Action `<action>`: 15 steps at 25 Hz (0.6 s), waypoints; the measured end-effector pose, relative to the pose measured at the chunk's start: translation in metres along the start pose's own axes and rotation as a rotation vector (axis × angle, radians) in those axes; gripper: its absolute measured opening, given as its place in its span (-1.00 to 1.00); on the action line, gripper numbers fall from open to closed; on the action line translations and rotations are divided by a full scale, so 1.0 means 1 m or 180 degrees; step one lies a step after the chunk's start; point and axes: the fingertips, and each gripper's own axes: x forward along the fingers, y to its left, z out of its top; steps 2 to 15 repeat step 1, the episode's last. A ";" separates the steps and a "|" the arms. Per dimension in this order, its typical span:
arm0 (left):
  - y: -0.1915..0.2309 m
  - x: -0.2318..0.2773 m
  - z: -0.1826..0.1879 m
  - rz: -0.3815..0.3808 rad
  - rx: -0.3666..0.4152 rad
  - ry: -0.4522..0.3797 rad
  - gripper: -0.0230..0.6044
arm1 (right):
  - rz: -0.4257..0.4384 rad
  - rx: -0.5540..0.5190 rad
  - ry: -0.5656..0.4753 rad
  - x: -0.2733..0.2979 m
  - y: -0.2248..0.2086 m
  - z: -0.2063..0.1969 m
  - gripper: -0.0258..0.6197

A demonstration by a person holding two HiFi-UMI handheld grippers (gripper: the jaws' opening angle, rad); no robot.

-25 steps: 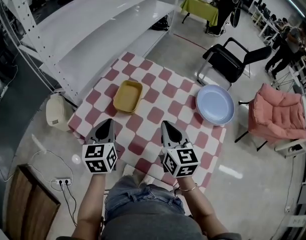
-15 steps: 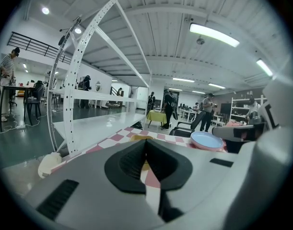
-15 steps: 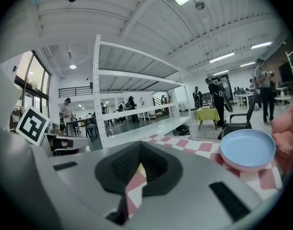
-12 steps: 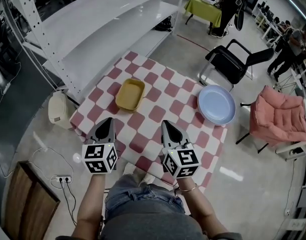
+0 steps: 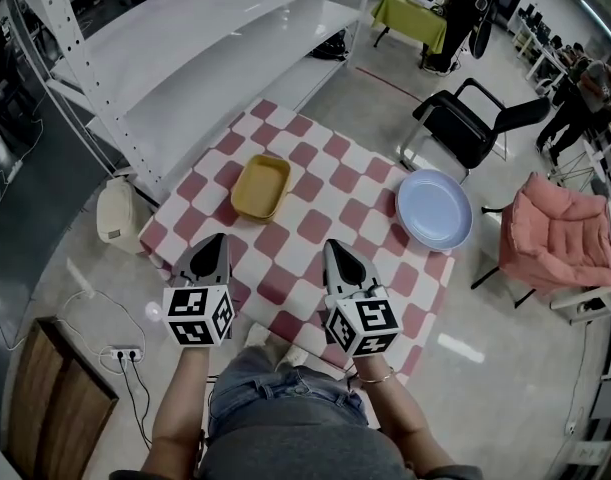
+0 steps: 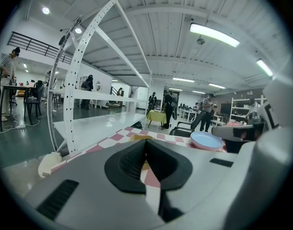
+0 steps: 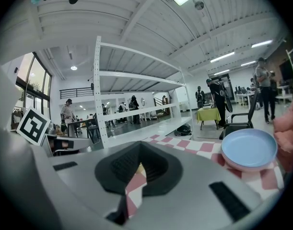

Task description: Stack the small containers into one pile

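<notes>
A yellow rectangular container (image 5: 260,188) lies on the red-and-white checked table (image 5: 315,230), left of the middle. A pale blue round dish (image 5: 432,209) rests near the table's right edge. My left gripper (image 5: 213,240) hovers over the near left part of the table, jaws shut and holding nothing. The right gripper (image 5: 335,248) hangs beside it over the near middle, also shut and holding nothing. In the left gripper view the yellow container (image 6: 141,138) shows just beyond the closed left gripper (image 6: 146,143), with the blue dish (image 6: 207,140) to the right. The right gripper view shows the blue dish (image 7: 248,150) right of the right gripper (image 7: 139,145).
White metal shelving (image 5: 215,58) stands behind the table on the left. A black chair (image 5: 475,118) and a pink padded chair (image 5: 560,233) stand to the right. A beige object (image 5: 115,213) sits on the floor by the table's left corner. People stand far off.
</notes>
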 end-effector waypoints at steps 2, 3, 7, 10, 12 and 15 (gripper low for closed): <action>0.000 0.000 0.000 0.0000 -0.0001 -0.0001 -0.87 | 0.0003 0.0002 -0.0003 0.000 0.000 0.000 -0.90; 0.000 0.000 0.000 0.0000 -0.0001 -0.0001 -0.87 | 0.0003 0.0002 -0.0003 0.000 0.000 0.000 -0.90; 0.000 0.000 0.000 0.0000 -0.0001 -0.0001 -0.87 | 0.0003 0.0002 -0.0003 0.000 0.000 0.000 -0.90; 0.000 0.000 0.000 0.0000 -0.0001 -0.0001 -0.87 | 0.0003 0.0002 -0.0003 0.000 0.000 0.000 -0.90; 0.000 0.000 0.000 0.0000 -0.0001 -0.0001 -0.87 | 0.0003 0.0002 -0.0003 0.000 0.000 0.000 -0.90; 0.000 0.000 0.000 0.0000 -0.0001 -0.0001 -0.87 | 0.0003 0.0002 -0.0003 0.000 0.000 0.000 -0.90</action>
